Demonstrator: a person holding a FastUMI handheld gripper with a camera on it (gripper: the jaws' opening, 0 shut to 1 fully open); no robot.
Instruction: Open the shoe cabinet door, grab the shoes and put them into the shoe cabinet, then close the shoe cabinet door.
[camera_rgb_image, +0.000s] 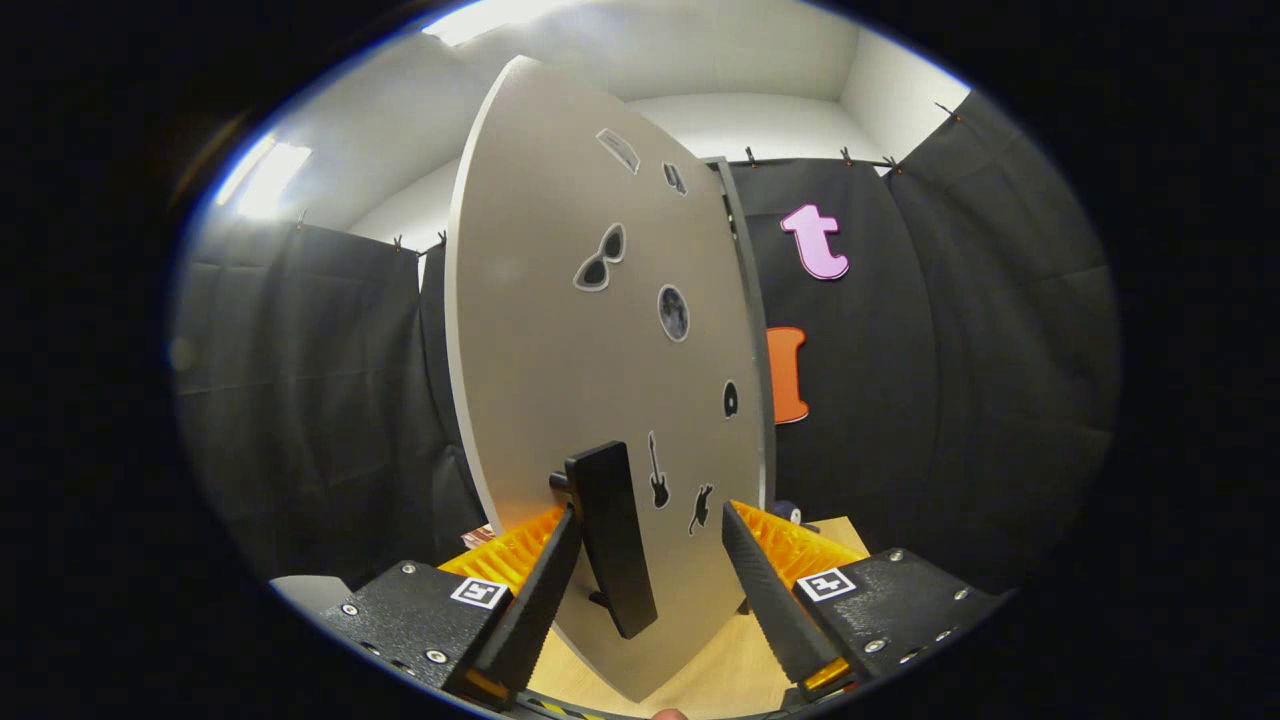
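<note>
The gripper (650, 585) is spread wide, its left finger touching or nearly touching the black handle (612, 535) and its right finger well clear, so it pinches nothing. The handle sits on the grey cabinet door (560, 330), seen almost edge-on and decorated with small stickers (598, 258). This looks like a door step, opening or closing; which one I cannot tell. Next, press the fingers onto the handle. Open room lies left of the door edge; wooden floor (700, 680) shows below.
</note>
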